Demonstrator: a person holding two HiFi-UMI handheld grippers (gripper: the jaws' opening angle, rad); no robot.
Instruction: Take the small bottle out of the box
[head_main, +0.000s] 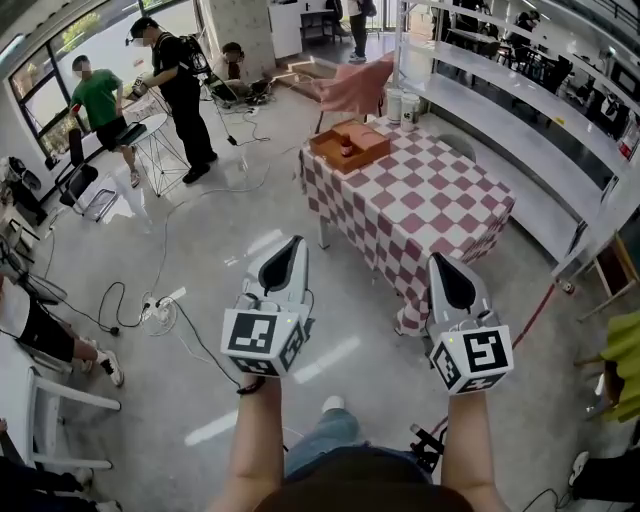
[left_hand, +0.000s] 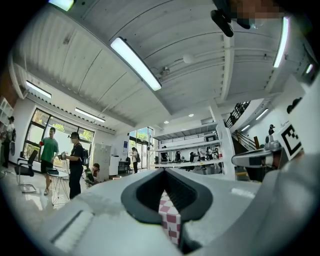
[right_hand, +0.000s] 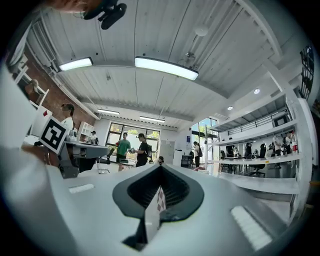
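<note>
Hovering closed, left tongs (head_main: 293, 243) and right tongs (head_main: 441, 260) seem short of the table (head_main: 440, 205) edge.

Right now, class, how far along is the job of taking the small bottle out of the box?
Nothing looks done: the small bottle sits inside the box on the checked table. In hand: nothing; the left gripper and right gripper are shut, empty and short of the table. Left: reach the box, open a gripper, grip the bottle and lift it out.

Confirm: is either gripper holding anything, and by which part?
Nothing held: the left gripper and right gripper are both shut and empty; the small bottle sits in the box.
</note>
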